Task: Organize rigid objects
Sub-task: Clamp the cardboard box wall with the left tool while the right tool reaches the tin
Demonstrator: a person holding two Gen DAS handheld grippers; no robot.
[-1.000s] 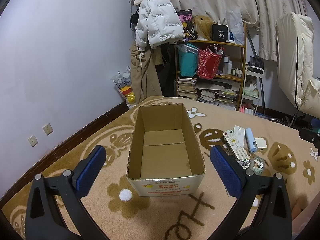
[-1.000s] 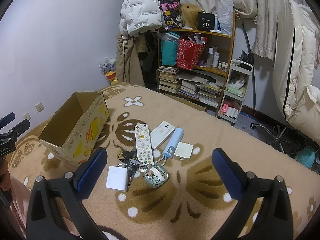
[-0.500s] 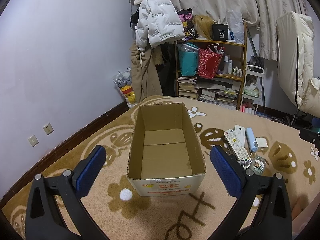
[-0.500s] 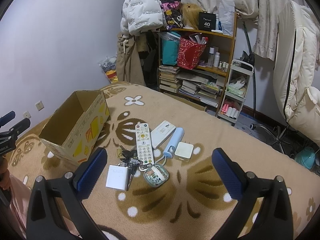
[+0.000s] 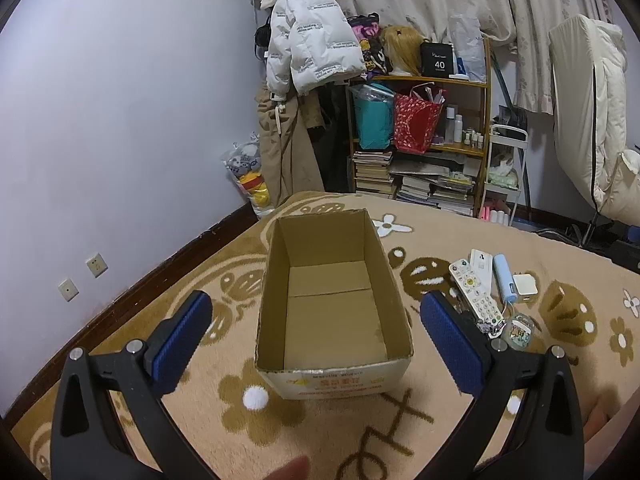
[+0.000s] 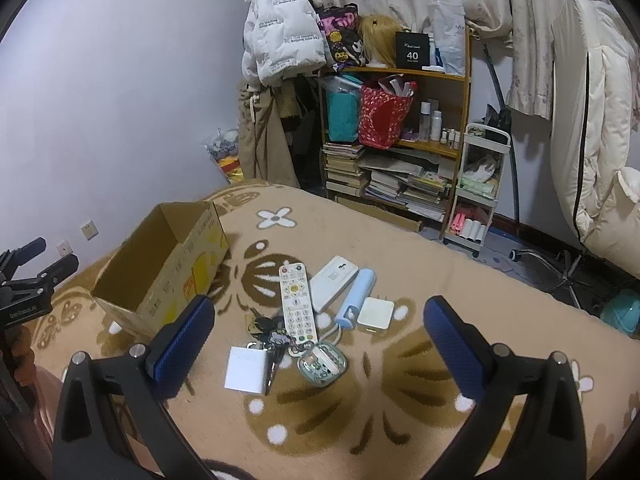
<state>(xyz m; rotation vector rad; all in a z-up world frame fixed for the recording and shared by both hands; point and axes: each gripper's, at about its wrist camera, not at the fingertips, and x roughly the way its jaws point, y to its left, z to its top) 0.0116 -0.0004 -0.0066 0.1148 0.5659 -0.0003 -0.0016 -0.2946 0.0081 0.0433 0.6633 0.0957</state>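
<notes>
Blanket point(image 6: 460, 280), remote point(image 6: 295, 300) between claw point(image 6: 318, 344) fingers.

Far ahead of the right gripper point(image 6: 318, 344), a black box point(image 6: 412, 51) on top of the shelf point(image 6: 404, 70) shows a white "40", while the print on the white jacket point(image 6: 286, 30) and cardboard box point(image 6: 180, 276) is too small to read.

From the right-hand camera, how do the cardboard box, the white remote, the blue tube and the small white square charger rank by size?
Largest to smallest, as they look:
1. cardboard box, by far
2. white remote
3. blue tube
4. white square charger

The tube and charger lie side by side, so that order looks fair; the tube is longer, the charger wider.
</notes>
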